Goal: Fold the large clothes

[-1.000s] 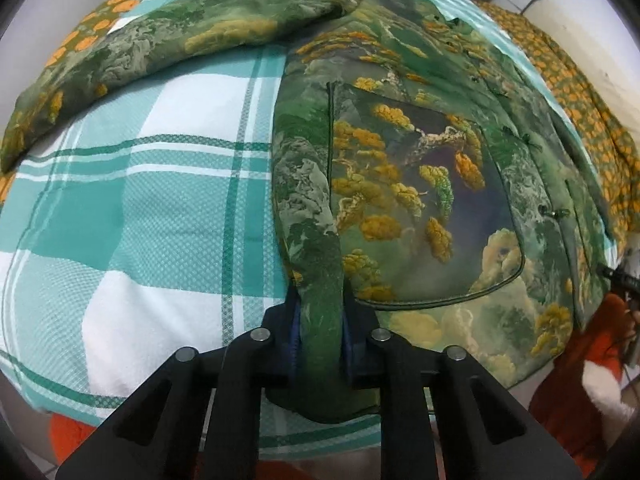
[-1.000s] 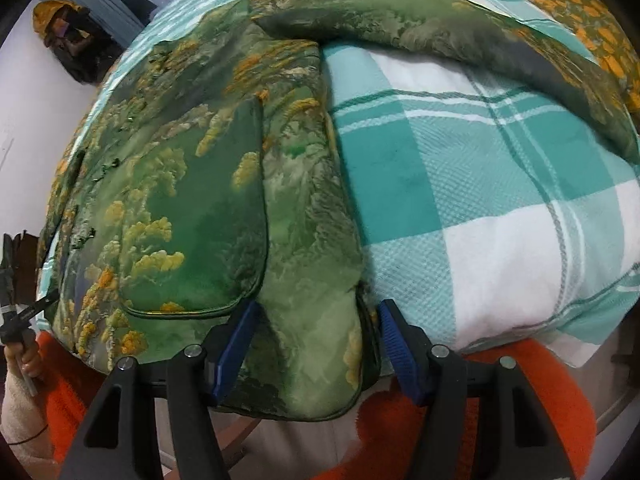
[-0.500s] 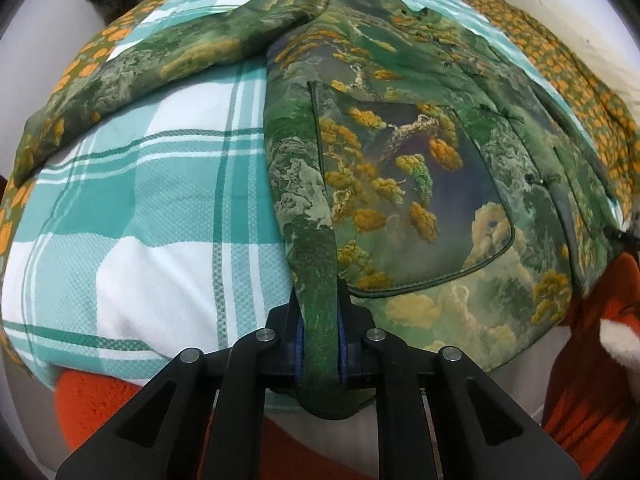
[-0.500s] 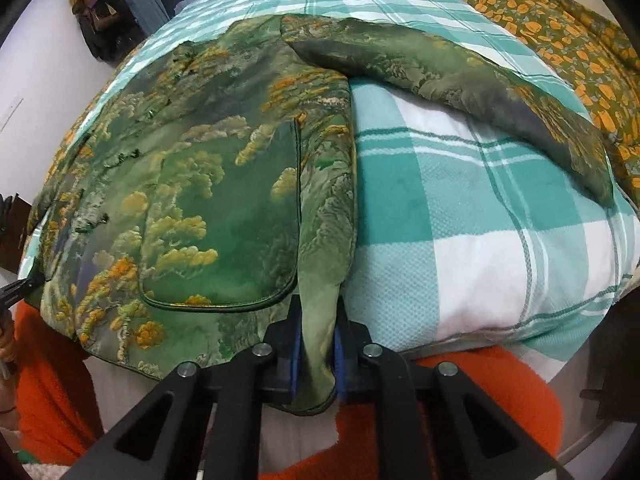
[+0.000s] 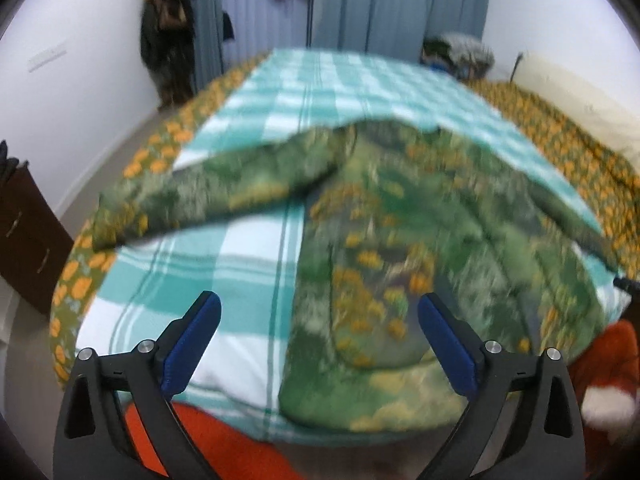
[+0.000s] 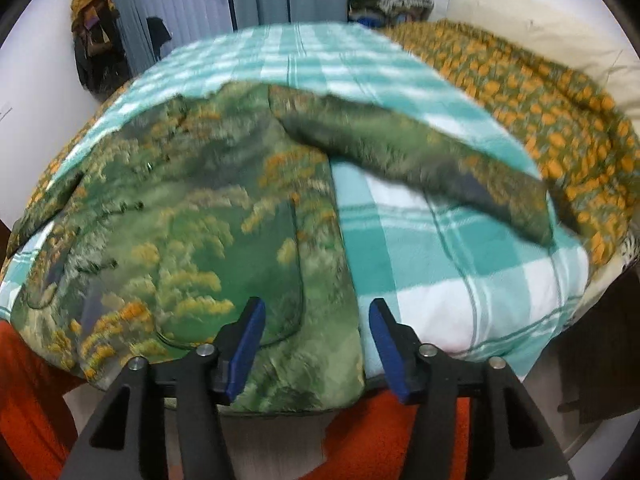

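A green jacket with an orange and yellow tree print (image 5: 420,240) lies spread flat on the bed, blurred by motion. One sleeve (image 5: 180,200) reaches out to the left and the hem hangs at the near edge. My left gripper (image 5: 318,308) hovers above the hem's left corner. Its jaws are opening wide and the pads touch nothing. In the right wrist view the jacket (image 6: 192,220) fills the left half and its other sleeve (image 6: 420,160) runs right. My right gripper (image 6: 316,312) is above the hem's right corner. Its jaws are opening and the cloth lies below them, not pressed.
A teal and white checked blanket (image 5: 224,280) covers the bed over an orange-flowered quilt (image 6: 540,100). The person's orange clothing (image 5: 224,440) is at the near edge. A dark drawer unit (image 5: 24,240) stands at left. A clothes pile (image 5: 456,52) sits at the far end.
Both grippers were shut on the jacket's hem corners. Both have let go, opened and risen back from the bed, and the hem now lies at the near edge.
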A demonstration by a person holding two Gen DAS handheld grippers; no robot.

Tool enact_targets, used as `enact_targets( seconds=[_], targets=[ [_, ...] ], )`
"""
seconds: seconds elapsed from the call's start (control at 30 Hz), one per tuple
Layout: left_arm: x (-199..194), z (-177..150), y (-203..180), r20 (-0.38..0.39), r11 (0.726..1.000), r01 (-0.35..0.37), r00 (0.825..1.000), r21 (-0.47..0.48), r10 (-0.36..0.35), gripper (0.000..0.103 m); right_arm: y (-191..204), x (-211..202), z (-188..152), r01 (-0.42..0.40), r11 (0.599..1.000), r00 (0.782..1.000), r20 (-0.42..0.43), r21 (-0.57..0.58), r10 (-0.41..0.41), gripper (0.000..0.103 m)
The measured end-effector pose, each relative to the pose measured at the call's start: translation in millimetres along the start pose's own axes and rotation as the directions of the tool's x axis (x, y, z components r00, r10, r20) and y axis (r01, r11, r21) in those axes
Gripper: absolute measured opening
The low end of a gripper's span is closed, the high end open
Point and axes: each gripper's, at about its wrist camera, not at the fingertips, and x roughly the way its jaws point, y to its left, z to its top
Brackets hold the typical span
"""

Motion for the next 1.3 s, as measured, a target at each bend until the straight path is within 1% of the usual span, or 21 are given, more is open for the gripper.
enact_targets(
  seconds=[0.1, 0.17, 0.23, 0.27, 0.33, 0.43, 0.53, 0.63, 0.7, 0.83, 0.87, 0.93, 1.0, 1.07, 1.1, 1.13, 1.17, 1.2, 1.23, 1.27, 1.3],
  targets=[
    [1.3, 4.4, -11.6, 0.008, 0.999, 0.039, 0.999, 0.028, -0.039, 0.099, 10.6, -10.9, 4.5, -0.034, 0.999, 0.998, 0.045, -0.003, 0.034, 0.057],
    [4.2, 3.2, -23.0, 0.012, 0.997, 0.034, 0.999, 0.062, -0.035, 0.099, 16.1, -16.1, 5.8, -0.049, 0.999, 0.996, 0.075, -0.007, 0.049, 0.057],
    [9.0, -1.6, -34.5, -0.004, 0.995, 0.038, 0.999, 0.093, -0.038, 0.099, 21.2, -21.5, 5.0, -0.049, 0.999, 0.993, 0.104, -0.01, 0.05, 0.058],
    [11.2, -5.0, -39.9, -0.02, 0.993, 0.058, 0.998, 0.107, -0.056, 0.099, 22.5, -22.1, 4.4, -0.051, 0.999, 0.992, 0.114, -0.011, 0.052, 0.06],
    [13.3, -13.3, -48.2, -0.055, 0.986, 0.105, 0.994, 0.13, -0.099, 0.099, 22.4, -21.9, 1.4, -0.052, 0.999, 0.992, 0.117, -0.005, 0.052, 0.061],
    [19.7, -31.5, -67.4, -0.127, 0.972, 0.173, 0.98, 0.159, -0.154, 0.099, 20.0, -17.6, -4.1, -0.052, 0.999, 0.994, 0.101, 0.009, 0.051, 0.061],
    [20.9, -42.1, -84.9, -0.185, 0.96, 0.2, 0.969, 0.194, -0.165, 0.099, 18.5, -13.9, -10.2, -0.058, 0.998, 0.995, 0.088, 0.02, 0.056, 0.061],
    [17.2, -42.1, -100.9, -0.162, 0.953, 0.163, 0.979, 0.256, -0.124, 0.099, 20.1, -11.4, -14.1, -0.055, 0.998, 0.995, 0.086, 0.014, 0.054, 0.061],
    [12.4, -36.0, -106.2, -0.137, 0.951, 0.152, 0.983, 0.27, -0.118, 0.101, 20.9, -11.5, -14.3, -0.061, 0.998, 0.994, 0.092, 0.018, 0.059, 0.061],
    [5.8, -15.6, -108.6, -0.102, 0.946, 0.199, 0.979, 0.256, -0.178, 0.102, 12.6, -13.3, -12.2, -0.09, 0.994, 0.988, 0.128, 0.054, 0.083, 0.061],
    [2.7, -10.4, -109.4, -0.083, 0.947, 0.202, 0.979, 0.251, -0.187, 0.102, 6.2, -11.9, -10.8, -0.107, 0.991, 0.986, 0.134, 0.077, 0.096, 0.061],
    [-0.2, -1.9, -111.3, -0.059, 0.951, 0.188, 0.982, 0.245, -0.179, 0.102, -13.3, -5.1, -5.3, -0.134, 0.982, 0.983, 0.146, 0.133, 0.114, 0.061],
    [-1.1, 2.4, -110.7, -0.052, 0.956, 0.18, 0.984, 0.232, -0.173, 0.102, -49.3, 6.7, 2.8, -0.118, 0.967, 0.985, 0.152, 0.226, 0.085, 0.061],
    [-0.9, 3.4, -107.5, -0.055, 0.96, 0.178, 0.984, 0.216, -0.17, 0.102, -93.3, 18.6, 8.5, -0.115, 0.93, 0.984, 0.167, 0.35, 0.059, 0.061],
    [-0.3, 2.4, -105.6, -0.058, 0.962, 0.172, 0.985, 0.21, -0.163, 0.102, -123.6, 27.1, 10.5, -0.117, 0.892, 0.983, 0.179, 0.437, 0.041, 0.061],
    [0.8, 1.3, -104.0, -0.062, 0.965, 0.162, 0.986, 0.208, -0.153, 0.102, -153.8, 37.1, 11.0, -0.116, 0.845, 0.983, 0.182, 0.521, 0.023, 0.061],
    [2.4, 0.0, -102.4, -0.064, 0.967, 0.15, 0.988, 0.205, -0.14, 0.102, -171.2, 43.7, 11.2, -0.114, 0.815, 0.983, 0.181, 0.569, 0.011, 0.061],
    [3.6, -1.1, -101.3, -0.065, 0.969, 0.138, 0.99, 0.203, -0.128, 0.102, -197.9, 56.3, 10.0, -0.112, 0.765, 0.985, 0.171, 0.634, 0.003, 0.061],
    [5.0, -2.2, -99.3, -0.069, 0.972, 0.127, 0.991, 0.199, -0.115, 0.102, -214.8, 65.2, 8.9, -0.106, 0.731, 0.987, 0.16, 0.674, -0.005, 0.061],
    [6.9, -3.0, -97.3, -0.075, 0.974, 0.117, 0.992, 0.192, -0.104, 0.102, -237.3, 78.9, 6.7, -0.102, 0.683, 0.988, 0.151, 0.723, -0.012, 0.061],
    [8.7, -3.4, -95.6, -0.081, 0.977, 0.107, 0.992, 0.183, -0.093, 0.102, -252.0, 90.1, 4.8, -0.107, 0.647, 0.99, 0.143, 0.755, -0.004, 0.061]
  ],
)
